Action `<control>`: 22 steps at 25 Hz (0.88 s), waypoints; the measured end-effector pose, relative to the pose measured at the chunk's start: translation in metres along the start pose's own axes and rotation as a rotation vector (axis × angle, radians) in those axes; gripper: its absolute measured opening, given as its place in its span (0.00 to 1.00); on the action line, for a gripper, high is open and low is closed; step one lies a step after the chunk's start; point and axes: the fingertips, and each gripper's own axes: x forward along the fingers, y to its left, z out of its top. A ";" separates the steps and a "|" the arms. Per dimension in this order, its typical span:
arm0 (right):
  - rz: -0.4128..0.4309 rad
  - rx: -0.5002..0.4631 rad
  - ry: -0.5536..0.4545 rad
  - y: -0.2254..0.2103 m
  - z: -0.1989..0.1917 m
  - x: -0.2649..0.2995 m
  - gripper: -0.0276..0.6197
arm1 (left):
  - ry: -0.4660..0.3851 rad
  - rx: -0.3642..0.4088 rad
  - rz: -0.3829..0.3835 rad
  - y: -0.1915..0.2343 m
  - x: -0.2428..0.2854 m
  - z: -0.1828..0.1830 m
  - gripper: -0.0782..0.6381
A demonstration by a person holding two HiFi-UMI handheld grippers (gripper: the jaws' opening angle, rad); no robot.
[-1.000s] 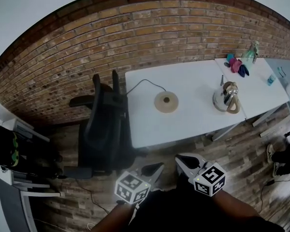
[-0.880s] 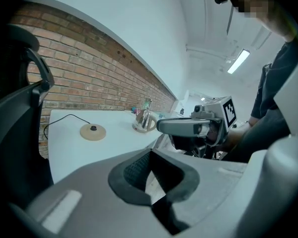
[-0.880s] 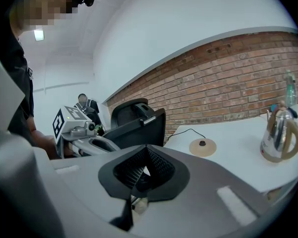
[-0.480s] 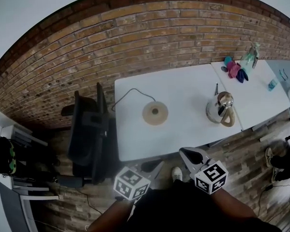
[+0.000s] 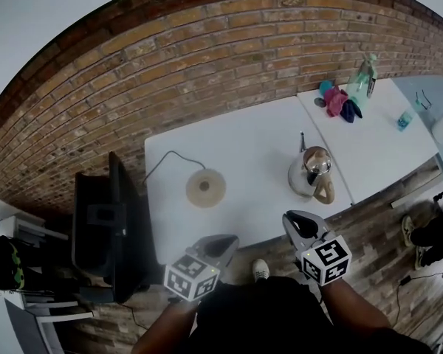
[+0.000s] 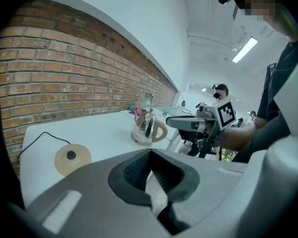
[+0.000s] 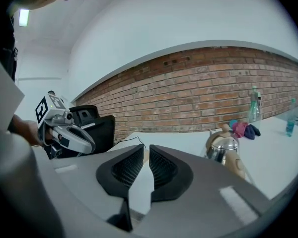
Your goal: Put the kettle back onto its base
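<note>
- On the white table (image 5: 244,135), the kettle (image 5: 310,174) stands off its base (image 5: 205,187), well apart from it at about 3 o'clock, near the table's front edge.
- Compared with a second ago, the table has slid lower and to the left in the head view, and both grippers sit nearer its front edge. The kettle and base have kept their places on the table.
- The black chair (image 5: 103,220) now sits further toward 9 o'clock, beside the table's left end.
- The left gripper (image 5: 215,245) is held low in front of the person, pointing toward 1 o'clock, with the base beyond it at 12 o'clock. Its tongs are drawn almost together, with only a narrow slit between the pads and nothing in it.
- The right gripper (image 5: 301,226) points toward 11 o'clock, with the kettle just past it at 12 o'clock, not touching. Its tongs are likewise narrow and empty.
</note>
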 end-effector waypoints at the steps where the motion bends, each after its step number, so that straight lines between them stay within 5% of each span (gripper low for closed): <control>1: -0.015 -0.001 0.000 -0.012 -0.001 -0.001 0.14 | 0.006 0.001 0.002 0.001 0.008 0.003 0.11; 14: -0.342 -0.025 0.082 -0.171 -0.030 -0.011 0.38 | 0.146 0.025 -0.057 -0.006 0.071 0.003 0.11; 22: -0.371 0.000 0.191 -0.204 -0.065 0.013 0.43 | 0.166 0.037 -0.080 0.006 0.081 0.002 0.11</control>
